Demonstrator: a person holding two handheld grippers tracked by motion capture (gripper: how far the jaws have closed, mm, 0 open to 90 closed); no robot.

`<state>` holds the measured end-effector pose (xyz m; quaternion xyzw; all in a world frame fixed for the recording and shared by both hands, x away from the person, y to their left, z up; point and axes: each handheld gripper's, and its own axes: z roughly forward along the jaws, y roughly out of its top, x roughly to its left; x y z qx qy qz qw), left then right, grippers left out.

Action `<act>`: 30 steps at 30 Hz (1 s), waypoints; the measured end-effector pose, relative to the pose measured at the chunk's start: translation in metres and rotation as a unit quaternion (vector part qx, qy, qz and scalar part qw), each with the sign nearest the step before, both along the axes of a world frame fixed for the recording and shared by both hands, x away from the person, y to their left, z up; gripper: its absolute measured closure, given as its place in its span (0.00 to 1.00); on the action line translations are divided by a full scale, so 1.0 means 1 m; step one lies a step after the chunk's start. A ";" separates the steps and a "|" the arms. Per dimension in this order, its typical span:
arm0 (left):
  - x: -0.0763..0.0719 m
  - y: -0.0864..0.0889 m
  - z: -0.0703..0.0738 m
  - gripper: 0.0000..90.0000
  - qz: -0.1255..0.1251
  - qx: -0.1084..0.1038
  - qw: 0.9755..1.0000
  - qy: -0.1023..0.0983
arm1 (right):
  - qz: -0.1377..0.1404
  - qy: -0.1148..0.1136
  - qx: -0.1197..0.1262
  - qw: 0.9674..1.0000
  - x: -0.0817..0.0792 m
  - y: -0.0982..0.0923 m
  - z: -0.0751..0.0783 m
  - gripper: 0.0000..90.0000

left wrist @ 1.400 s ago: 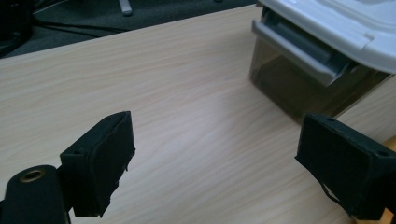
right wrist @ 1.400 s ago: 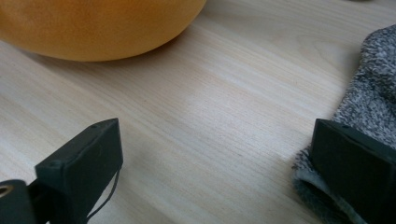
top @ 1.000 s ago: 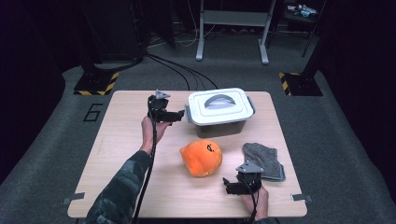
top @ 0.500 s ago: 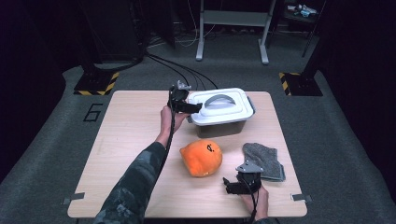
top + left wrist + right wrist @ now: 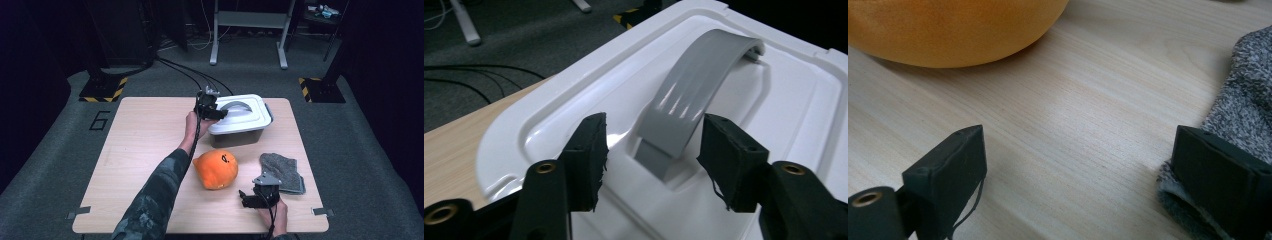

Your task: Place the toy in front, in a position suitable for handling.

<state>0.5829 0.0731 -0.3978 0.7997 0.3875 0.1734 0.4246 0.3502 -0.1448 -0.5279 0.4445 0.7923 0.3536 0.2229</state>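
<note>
Left gripper [image 5: 651, 150] over the lid [image 5: 784, 125] of the box [image 5: 240, 131] at the table's far side; jaws, just closing, straddle the grey handle [image 5: 694, 100] without touching. Right gripper [image 5: 1078, 175] wide apart, low over the table [image 5: 1073, 100] between orange toy [image 5: 948, 25] and grey cloth [image 5: 1243, 95].

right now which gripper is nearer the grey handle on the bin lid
Left. The left gripper sits over the white lid, its jaws, which have just been closing, either side of the grey handle without pressing it. The right gripper rests at the table's near edge beside the grey cloth.
</note>
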 end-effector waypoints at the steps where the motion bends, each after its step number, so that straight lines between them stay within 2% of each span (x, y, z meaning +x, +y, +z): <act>1: 0.000 -0.001 0.000 0.57 -0.005 0.010 1.000 -0.003 | 0.000 0.000 0.000 1.000 0.000 0.000 0.000 0.08; 2: 0.000 -0.003 0.000 0.61 -0.004 0.005 1.000 -0.002 | -0.001 0.000 0.000 1.000 0.000 0.000 0.000 0.08; 3: 0.000 -0.004 0.000 0.65 -0.006 0.015 1.000 -0.001 | 0.000 -0.001 0.000 1.000 0.000 0.000 0.000 0.08; 5: -0.001 -0.006 -0.001 0.70 0.002 0.018 1.000 -0.005 | -0.001 0.000 -0.001 1.000 0.000 0.000 0.000 0.08; 12: -0.002 -0.008 0.001 0.72 -0.003 0.049 0.999 -0.018 | 0.001 0.001 -0.002 1.000 0.000 0.000 0.000 0.09; 17: -0.002 -0.008 0.001 0.73 -0.006 0.053 0.998 -0.024 | -0.001 0.000 -0.003 1.000 0.000 0.000 0.000 0.09; 18: -0.002 -0.007 0.001 0.73 -0.012 0.062 0.998 -0.026 | 0.000 -0.002 -0.006 1.000 0.000 0.000 0.000 0.09; 22: -0.002 -0.005 0.001 0.73 -0.006 0.060 0.998 -0.027 | 0.004 -0.002 -0.009 1.000 0.000 -0.001 0.000 0.09; 23: -0.003 -0.005 0.001 0.73 -0.001 0.056 0.998 -0.027 | -0.003 -0.001 -0.002 1.000 0.000 0.001 0.000 0.09; 25: -0.002 -0.002 0.001 0.73 -0.006 0.062 0.998 -0.027 | -0.001 0.000 -0.002 1.000 0.000 0.000 0.000 0.09; 30: -0.002 0.006 0.000 0.73 -0.002 0.056 0.998 -0.027 | 0.003 -0.001 -0.007 1.000 -0.001 -0.001 0.001 0.09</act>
